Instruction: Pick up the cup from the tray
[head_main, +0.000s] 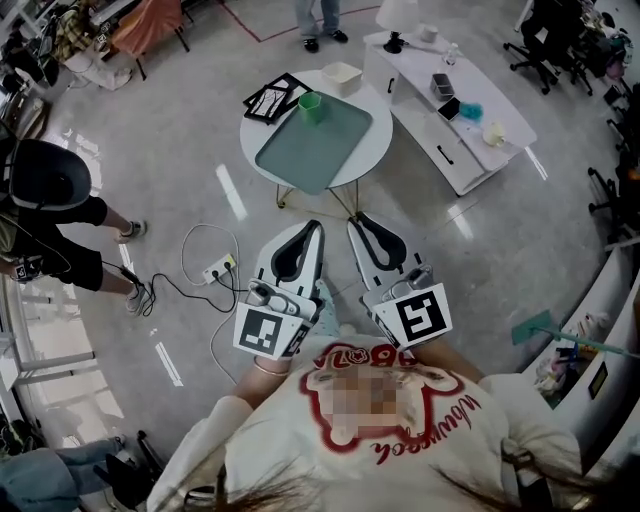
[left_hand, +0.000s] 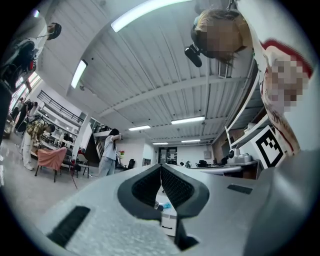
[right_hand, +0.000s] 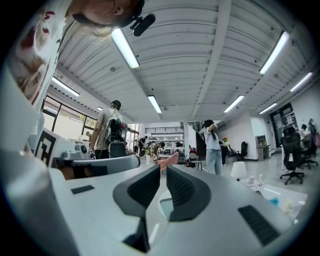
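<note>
A green cup stands upright at the far left corner of a grey-green tray on a round white table. My left gripper and right gripper are held side by side over the floor, well short of the table and pointing toward it. In the left gripper view the dark pads of the left gripper meet at their tips with nothing between them. In the right gripper view the right gripper is also shut and empty. Neither touches the cup or the tray.
A black picture frame and a white box lie on the table by the tray. A long white desk stands at right. A power strip with cables lies on the floor at left. A person in black stands far left.
</note>
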